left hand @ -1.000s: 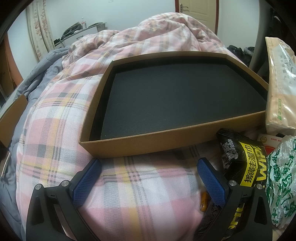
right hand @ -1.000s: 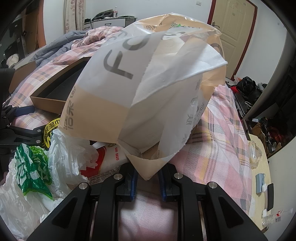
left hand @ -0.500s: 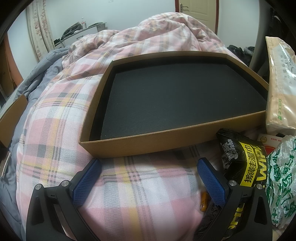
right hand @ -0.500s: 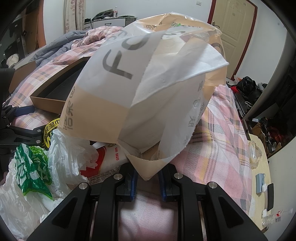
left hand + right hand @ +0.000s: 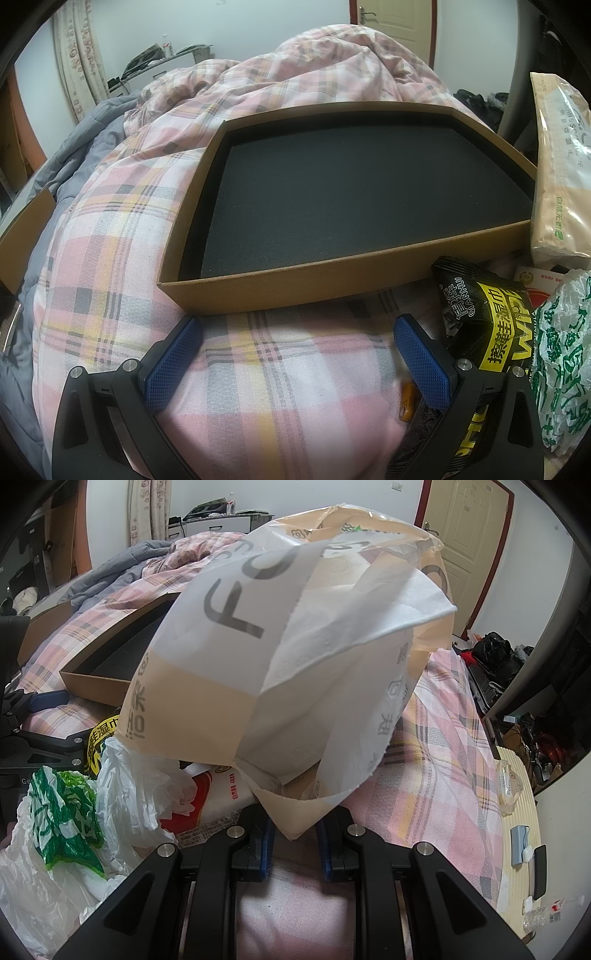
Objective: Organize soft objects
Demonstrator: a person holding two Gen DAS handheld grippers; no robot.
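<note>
Progress looks slight: the cardboard tray point(image 5: 354, 291) on the bed's plaid quilt point(image 5: 122, 258) holds nothing yet. Right tongs point(image 5: 293, 840) are clenched on a corner of the toilet-paper pack point(image 5: 295, 657), lifted right of the tray. Left tongs point(image 5: 295, 354) hang released near the tray, while wipes packet point(image 5: 487, 325) and plastic bags point(image 5: 66, 812) await sorting.

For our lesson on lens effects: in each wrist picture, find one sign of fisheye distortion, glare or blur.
Left wrist view: the cardboard box's straight rim bows into curves; corners go black. Right wrist view: the tissue pack looms oversized, the door frame bends, and the pack's plastic wrap shows faint sheen.
</note>
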